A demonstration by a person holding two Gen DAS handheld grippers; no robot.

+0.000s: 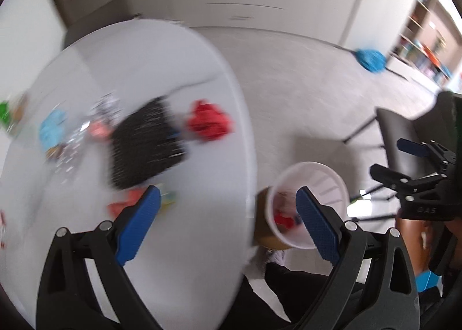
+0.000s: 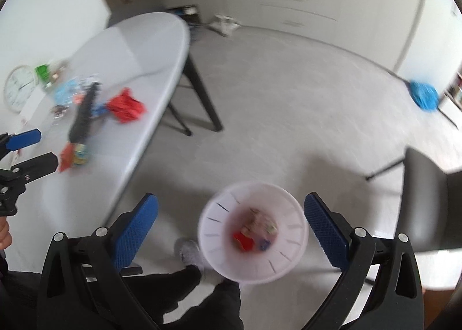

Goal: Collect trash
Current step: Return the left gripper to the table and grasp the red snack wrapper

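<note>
A white trash bin [image 2: 254, 231] stands on the floor beside the round white table [image 1: 173, 75]; it holds red and mixed scraps and also shows in the left wrist view [image 1: 309, 202]. Trash lies on the table: a crumpled red wrapper [image 1: 209, 120], an orange-red wrapper [image 1: 127, 202], a light blue packet [image 1: 52, 127] and a silvery wrapper [image 1: 83, 133]. My left gripper [image 1: 228, 226] is open and empty over the table's right edge. My right gripper [image 2: 231, 229] is open and empty above the bin. Both views are blurred.
A black keyboard-like slab [image 1: 144, 145] lies mid-table. A wall clock [image 2: 18, 90] and a green item [image 2: 43, 72] lie at the table's far left. A dark chair [image 2: 427, 200] stands right of the bin. A blue mop [image 2: 423, 94] lies on the floor. My legs [image 2: 202, 295] are below.
</note>
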